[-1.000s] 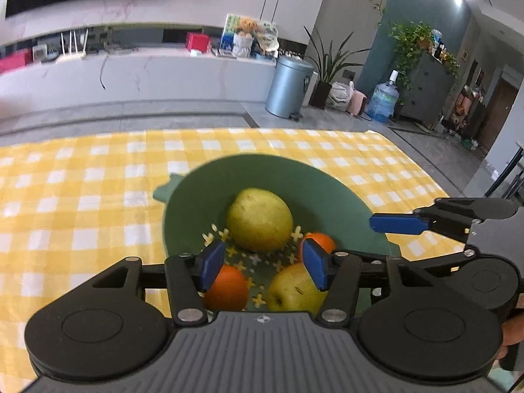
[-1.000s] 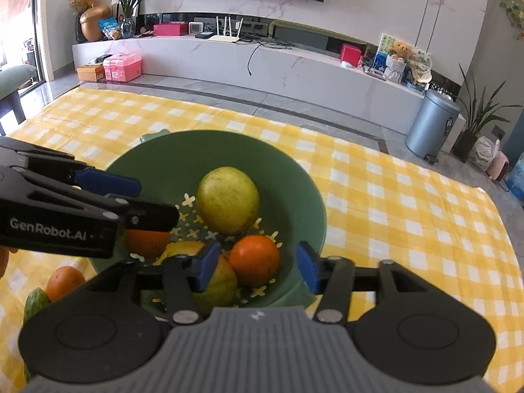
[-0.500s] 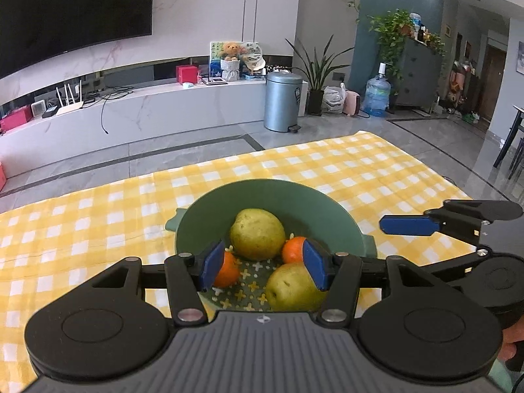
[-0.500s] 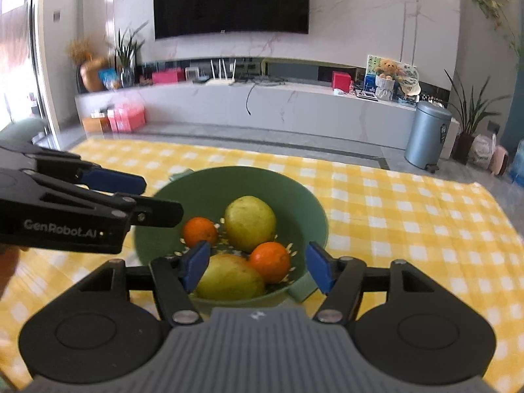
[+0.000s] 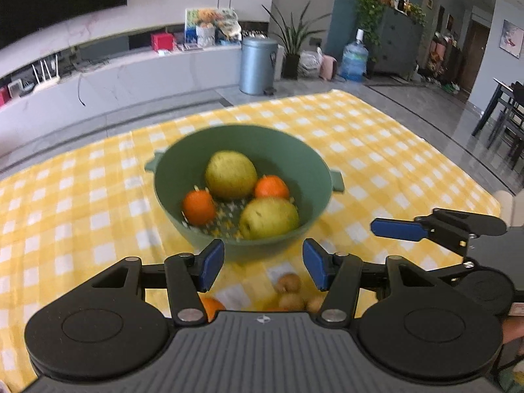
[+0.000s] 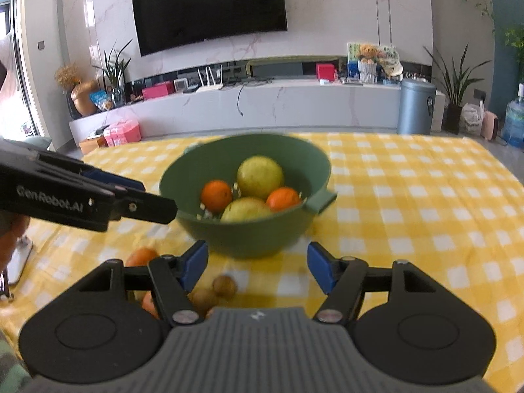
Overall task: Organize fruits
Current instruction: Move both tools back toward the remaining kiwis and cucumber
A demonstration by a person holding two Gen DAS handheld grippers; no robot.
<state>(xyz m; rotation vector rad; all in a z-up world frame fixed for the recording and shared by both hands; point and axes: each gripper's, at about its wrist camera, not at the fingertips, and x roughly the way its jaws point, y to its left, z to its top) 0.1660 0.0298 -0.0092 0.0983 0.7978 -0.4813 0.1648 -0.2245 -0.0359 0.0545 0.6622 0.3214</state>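
Your left gripper [image 5: 263, 263] and right gripper [image 6: 257, 267] both hang with jaws apart and nothing between them, near the green bowl [image 5: 308, 163] on the yellow checked cloth [image 5: 376, 150]; two pears and two oranges sit inside it

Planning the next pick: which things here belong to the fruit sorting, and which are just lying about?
Job:
- green bowl
- two pears and two oranges inside it
- loose orange and small brown fruits on the cloth

Lying about:
- checked tablecloth
- bin
- water bottle
- television
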